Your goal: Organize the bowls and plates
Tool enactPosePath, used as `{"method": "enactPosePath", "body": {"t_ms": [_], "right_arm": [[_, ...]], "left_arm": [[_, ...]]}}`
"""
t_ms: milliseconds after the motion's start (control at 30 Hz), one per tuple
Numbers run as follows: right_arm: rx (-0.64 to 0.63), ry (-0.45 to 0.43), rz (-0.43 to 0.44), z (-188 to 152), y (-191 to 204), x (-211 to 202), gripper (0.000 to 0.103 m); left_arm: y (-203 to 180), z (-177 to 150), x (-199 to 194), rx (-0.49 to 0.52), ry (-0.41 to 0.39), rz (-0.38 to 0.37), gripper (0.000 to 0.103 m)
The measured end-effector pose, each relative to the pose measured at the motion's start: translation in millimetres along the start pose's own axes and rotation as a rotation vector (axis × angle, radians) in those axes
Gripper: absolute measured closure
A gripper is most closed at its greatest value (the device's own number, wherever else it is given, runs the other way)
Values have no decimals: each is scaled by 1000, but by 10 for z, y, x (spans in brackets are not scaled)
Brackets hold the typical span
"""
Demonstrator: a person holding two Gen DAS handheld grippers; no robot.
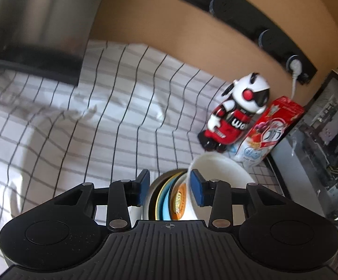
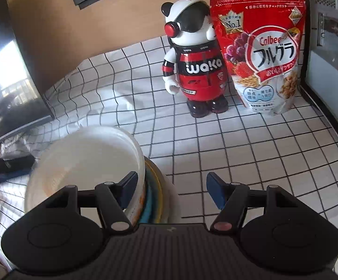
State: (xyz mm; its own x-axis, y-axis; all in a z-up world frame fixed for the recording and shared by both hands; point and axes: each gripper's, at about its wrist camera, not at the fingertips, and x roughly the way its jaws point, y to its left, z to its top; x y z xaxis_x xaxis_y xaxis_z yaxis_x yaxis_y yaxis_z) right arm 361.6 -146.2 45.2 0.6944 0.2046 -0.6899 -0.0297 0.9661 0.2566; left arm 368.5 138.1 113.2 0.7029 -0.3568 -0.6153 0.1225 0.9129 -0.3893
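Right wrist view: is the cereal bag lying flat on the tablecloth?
No. The cereal bag stands upright beside the robot figurine on the checked tablecloth.

Tan wall (image 2: 52,46), black socket strip (image 1: 250,25), grid-patterned white tablecloth (image 2: 250,151)
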Motion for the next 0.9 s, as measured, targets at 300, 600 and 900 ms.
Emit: {"method": "enactPosePath", "body": {"t_ms": [300, 600, 900], "right_arm": [[12, -124, 39, 62, 69, -340, 37], [-11, -325, 30, -479, 119, -1102, 34], [-106, -347, -1, -2027, 53, -1644, 27]], "left_arm": [[90, 87, -82, 26, -83, -94, 62], [-320, -650, -820, 127, -227, -43, 72], [-759, -2358, -1425, 165, -242, 196, 85]]}}
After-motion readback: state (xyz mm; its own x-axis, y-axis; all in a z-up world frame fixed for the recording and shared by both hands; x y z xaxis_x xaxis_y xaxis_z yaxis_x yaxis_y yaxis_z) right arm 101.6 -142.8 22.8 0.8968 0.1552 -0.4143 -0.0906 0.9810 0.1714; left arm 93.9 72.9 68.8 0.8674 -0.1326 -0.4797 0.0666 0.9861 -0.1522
